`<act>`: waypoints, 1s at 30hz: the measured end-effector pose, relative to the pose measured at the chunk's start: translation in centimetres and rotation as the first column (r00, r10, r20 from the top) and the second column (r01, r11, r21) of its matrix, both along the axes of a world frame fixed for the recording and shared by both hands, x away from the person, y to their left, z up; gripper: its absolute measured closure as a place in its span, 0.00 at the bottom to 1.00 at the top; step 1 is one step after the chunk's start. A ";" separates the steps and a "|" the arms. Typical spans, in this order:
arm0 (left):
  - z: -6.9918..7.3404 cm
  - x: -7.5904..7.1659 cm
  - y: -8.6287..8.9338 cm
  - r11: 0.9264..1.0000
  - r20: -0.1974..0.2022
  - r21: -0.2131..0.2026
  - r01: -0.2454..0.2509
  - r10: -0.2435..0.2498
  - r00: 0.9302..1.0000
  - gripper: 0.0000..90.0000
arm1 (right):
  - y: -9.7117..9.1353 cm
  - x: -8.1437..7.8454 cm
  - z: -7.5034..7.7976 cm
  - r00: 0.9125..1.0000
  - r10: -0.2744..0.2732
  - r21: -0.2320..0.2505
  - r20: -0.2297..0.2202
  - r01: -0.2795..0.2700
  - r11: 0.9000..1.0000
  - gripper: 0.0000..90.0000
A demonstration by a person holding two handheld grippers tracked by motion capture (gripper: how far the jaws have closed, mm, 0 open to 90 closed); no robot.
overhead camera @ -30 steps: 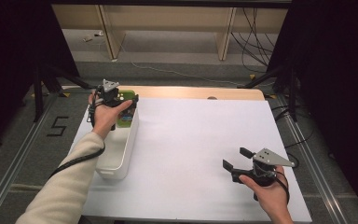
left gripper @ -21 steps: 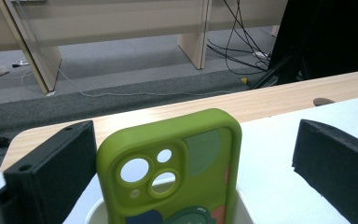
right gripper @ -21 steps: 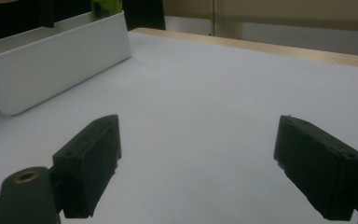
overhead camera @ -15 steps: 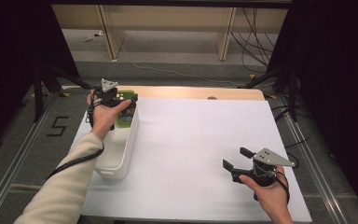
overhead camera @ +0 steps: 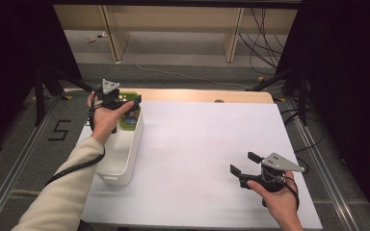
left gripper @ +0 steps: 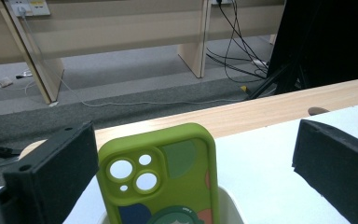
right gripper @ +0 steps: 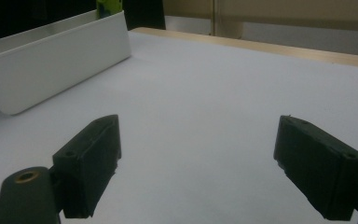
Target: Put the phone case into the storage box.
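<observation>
At upper left, the left tool (left gripper: 196,158), jaws wide, straddles the green phone case (left gripper: 161,175) in the white bin (overhead camera: 120,154); closing off-centre could topple it. The right tool (right gripper: 196,163) rests open.

Two grippers showing: left gripper (overhead camera: 125,102) sitting over the far end of the bin, right gripper (overhead camera: 245,163) hovering well apart from the bin, toward the near right of the bench (overhead camera: 212,139). Each one showing two black jaws, spread wide. One white bin (overhead camera: 123,151) lying along the bench's left edge. One green phone case (left gripper: 161,175) standing in the bin's far end, showing three round camera holes. Two hands holding the grippers, one each.
</observation>
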State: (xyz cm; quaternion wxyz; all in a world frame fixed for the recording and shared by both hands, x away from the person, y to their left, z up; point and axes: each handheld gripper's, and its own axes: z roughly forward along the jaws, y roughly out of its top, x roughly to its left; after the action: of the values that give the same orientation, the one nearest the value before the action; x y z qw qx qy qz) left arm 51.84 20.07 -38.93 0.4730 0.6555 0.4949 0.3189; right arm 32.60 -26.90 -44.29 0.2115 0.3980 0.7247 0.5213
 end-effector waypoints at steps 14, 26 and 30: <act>0.1 -1.4 0.1 1.000 -0.009 -0.003 0.011 -0.011 1.000 0.00 | 0.0 0.0 0.0 1.000 -0.003 0.000 -0.001 0.003 1.000 0.18; -0.2 -2.9 -0.1 0.999 -0.013 -0.016 0.044 -0.045 0.999 0.00 | 0.0 0.0 0.0 1.000 -0.003 0.003 0.001 0.003 1.000 0.18; -0.2 -3.4 -0.3 0.998 0.001 -0.012 0.055 -0.055 0.998 0.01 | 0.0 0.0 0.0 1.000 -0.001 0.003 0.000 0.001 1.000 0.18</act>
State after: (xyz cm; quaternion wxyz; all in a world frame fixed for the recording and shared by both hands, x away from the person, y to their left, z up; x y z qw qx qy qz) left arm 48.42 19.72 -39.12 0.4858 0.6659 0.4783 0.3031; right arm 32.60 -26.91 -44.27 0.2110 0.3987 0.7236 0.5224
